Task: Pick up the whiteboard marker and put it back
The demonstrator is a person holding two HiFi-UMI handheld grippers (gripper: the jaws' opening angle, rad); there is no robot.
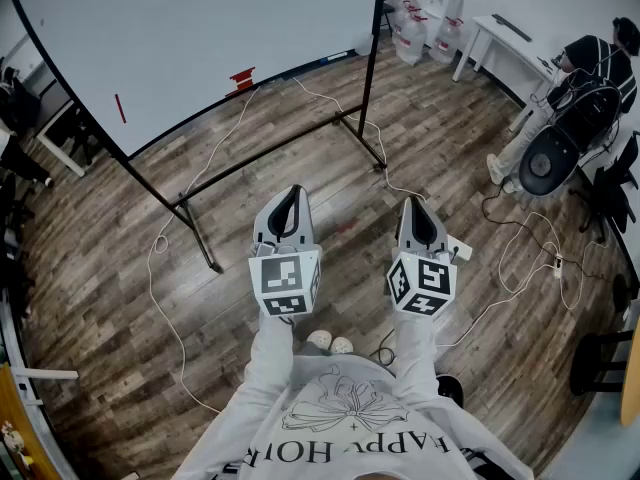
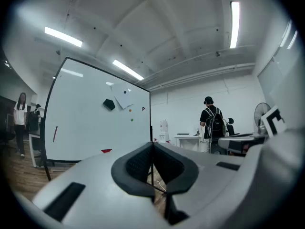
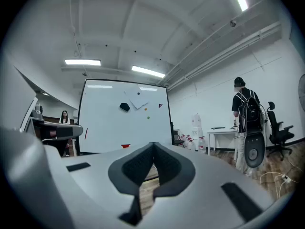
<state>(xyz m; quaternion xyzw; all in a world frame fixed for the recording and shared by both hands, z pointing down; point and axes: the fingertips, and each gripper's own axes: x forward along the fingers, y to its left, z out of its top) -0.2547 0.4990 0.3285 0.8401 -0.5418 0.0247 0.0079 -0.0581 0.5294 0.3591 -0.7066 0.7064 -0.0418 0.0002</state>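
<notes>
A thin red whiteboard marker (image 1: 120, 108) sits on the left part of the white whiteboard (image 1: 180, 38); it also shows in the left gripper view (image 2: 55, 133) and the right gripper view (image 3: 86, 133). A short red object (image 1: 242, 78) rests at the board's lower edge. My left gripper (image 1: 290, 196) and right gripper (image 1: 418, 206) are held side by side, level, well short of the board. Both are shut with nothing between the jaws, as the left gripper (image 2: 152, 148) and right gripper (image 3: 153, 148) show in their own views.
The board's black stand legs (image 1: 200, 238) reach across the wood floor towards me. White cables (image 1: 160, 258) trail on the floor. At the right are a person with a backpack (image 1: 585, 68), a chair (image 1: 545, 163), a white table (image 1: 500, 33) and water bottles (image 1: 412, 38).
</notes>
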